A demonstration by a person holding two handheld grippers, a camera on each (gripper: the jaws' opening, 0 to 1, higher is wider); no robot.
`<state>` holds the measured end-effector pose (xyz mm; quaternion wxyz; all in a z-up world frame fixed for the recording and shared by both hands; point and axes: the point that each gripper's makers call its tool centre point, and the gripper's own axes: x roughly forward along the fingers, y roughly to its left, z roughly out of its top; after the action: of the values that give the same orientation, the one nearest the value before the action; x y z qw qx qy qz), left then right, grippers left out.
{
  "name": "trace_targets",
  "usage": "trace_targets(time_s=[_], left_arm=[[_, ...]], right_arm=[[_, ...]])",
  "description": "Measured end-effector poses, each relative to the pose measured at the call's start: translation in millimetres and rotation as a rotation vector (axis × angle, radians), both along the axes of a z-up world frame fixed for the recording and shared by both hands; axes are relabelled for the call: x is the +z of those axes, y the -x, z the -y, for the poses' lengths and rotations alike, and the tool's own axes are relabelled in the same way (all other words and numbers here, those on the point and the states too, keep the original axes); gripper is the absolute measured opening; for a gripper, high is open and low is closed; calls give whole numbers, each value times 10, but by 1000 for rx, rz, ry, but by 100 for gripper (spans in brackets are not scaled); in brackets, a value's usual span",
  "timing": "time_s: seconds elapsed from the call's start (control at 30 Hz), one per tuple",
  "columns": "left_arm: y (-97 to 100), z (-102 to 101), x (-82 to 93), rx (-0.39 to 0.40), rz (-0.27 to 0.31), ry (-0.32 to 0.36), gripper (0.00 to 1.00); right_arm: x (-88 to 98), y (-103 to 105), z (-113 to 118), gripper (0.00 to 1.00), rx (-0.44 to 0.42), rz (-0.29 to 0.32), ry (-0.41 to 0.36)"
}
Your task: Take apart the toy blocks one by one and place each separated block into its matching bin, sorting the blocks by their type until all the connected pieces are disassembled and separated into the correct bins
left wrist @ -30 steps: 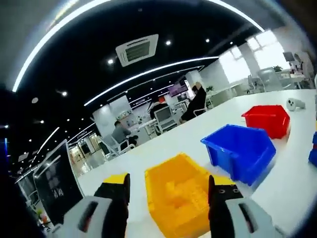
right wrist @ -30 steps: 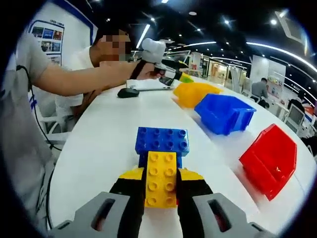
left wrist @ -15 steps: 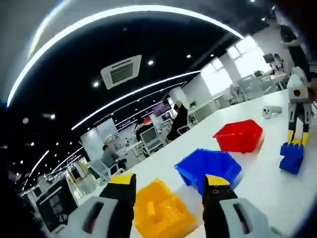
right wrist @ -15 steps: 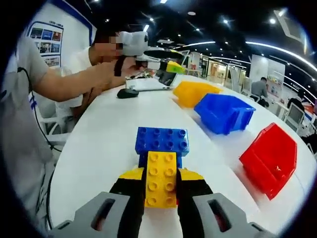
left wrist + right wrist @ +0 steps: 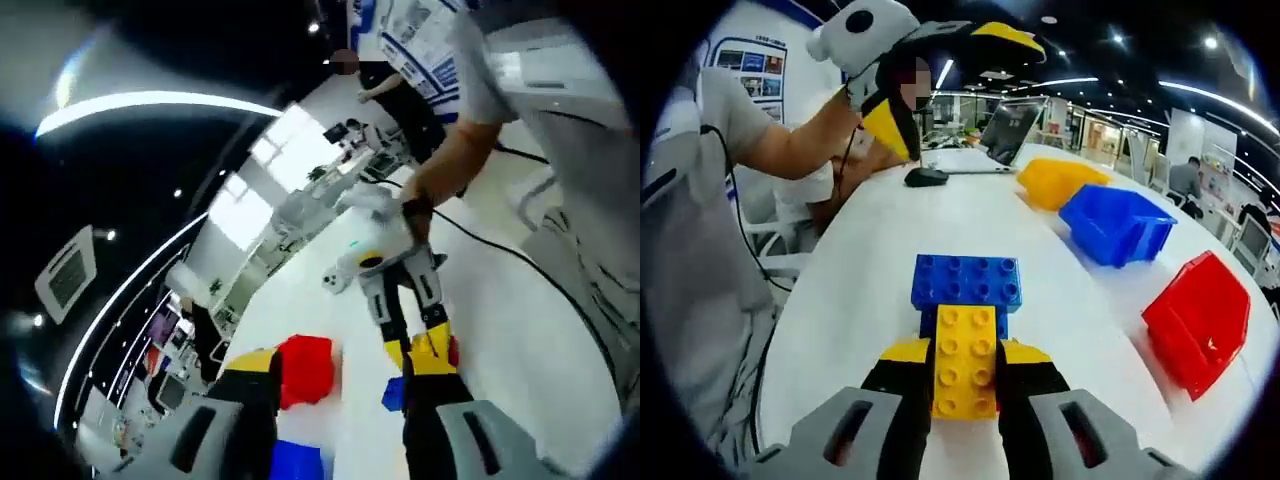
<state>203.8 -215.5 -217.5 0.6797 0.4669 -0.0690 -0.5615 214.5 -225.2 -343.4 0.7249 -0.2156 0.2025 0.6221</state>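
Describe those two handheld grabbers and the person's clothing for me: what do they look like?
Each gripper has two black jaws capped with yellow on light grey plastic bases with slots, as on the right gripper. The left gripper has a whitish rounded body and yellow-edged black jaws. The person wears a short grey sleeve and a dark band at one wrist. Thin black cables trail across the table.

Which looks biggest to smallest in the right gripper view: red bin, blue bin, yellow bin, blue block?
1. red bin
2. blue bin and blue block look about alike, so no ranking
3. yellow bin
The yellow bin sits farthest from the camera, so its true size may differ.
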Motion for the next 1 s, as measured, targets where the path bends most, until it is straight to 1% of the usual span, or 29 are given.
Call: trace_targets(time_s=[0.03, 0.07, 0.13, 0.17, 0.23, 0.27, 0.3, 0.33, 0.37, 0.4, 0.47, 0.5, 0.53, 0.57, 0.63, 0.73, 0.77, 0.8, 0.83, 0.87, 0.9, 0.93, 0.97, 1.0], left_arm=[[36, 32, -42, -6, 15, -21, 44], [71, 64, -164, -10, 54, -85, 44], [96, 44, -425, -25, 148, -240, 44], [144, 23, -601, -38, 168, -314, 44], [285, 20, -822, -84, 139, -375, 41], [311, 12, -878, -86, 134, -389, 38], [308, 0, -919, -82, 145, -408, 34], [280, -14, -942, -74, 166, -430, 32], [244, -16, -947, -70, 191, -444, 33], [224, -12, -950, -67, 201, -449, 34], [197, 20, -947, -69, 201, -448, 34], [195, 38, -948, -70, 191, -446, 36], [206, 65, -965, -82, 192, -451, 36], [205, 77, -986, -84, 199, -463, 35], [221, 65, -1055, -73, 193, -494, 27], [211, 62, -1066, -42, 191, -492, 25], [217, 58, -1070, -15, 163, -482, 25], [217, 53, -1074, 3, 147, -475, 25], [222, 44, -1086, -6, 149, -477, 24], [209, 38, -1060, -8, 152, -473, 24], [186, 21, -1026, -2, 149, -466, 24], [173, 20, -1029, 9, 138, -457, 24], [171, 23, -1030, 24, 121, -436, 23], [187, 31, -1029, 28, 86, -414, 23]], right_arm=[[0, 17, 0, 25, 9, -1, -1], [0, 24, 2, 25, 12, -5, -2], [0, 38, 10, 25, 22, -9, 0], [1, 42, 20, 25, 28, -14, 2], [0, 42, 42, 25, 37, -20, 8], [-2, 45, 48, 25, 42, -21, 11], [-2, 49, 48, 25, 49, -22, 11], [-1, 49, 45, 25, 54, -23, 12], [-1, 52, 41, 25, 59, -22, 14], [-1, 60, 35, 25, 66, -20, 17], [-1, 109, 21, 25, 91, -18, 26], [-2, 116, 18, 25, 93, -17, 28], [-2, 125, 15, 25, 96, -15, 31], [-4, 117, 17, 25, 91, -16, 33], [-6, 107, 24, 25, 77, -18, 33], [-5, 117, 22, 25, 68, -12, 31], [-5, 125, 21, 25, 70, -10, 36], [-7, 132, 21, 25, 78, -6, 46], [-6, 128, 22, 25, 80, -7, 54], [-7, 119, 24, 24, 80, -8, 62], [-9, 104, 26, 24, 74, -12, 67], [-10, 95, 25, 24, 70, -13, 70], [-11, 98, 25, 24, 69, -11, 76], [-13, 104, 24, 24, 68, -12, 80]])
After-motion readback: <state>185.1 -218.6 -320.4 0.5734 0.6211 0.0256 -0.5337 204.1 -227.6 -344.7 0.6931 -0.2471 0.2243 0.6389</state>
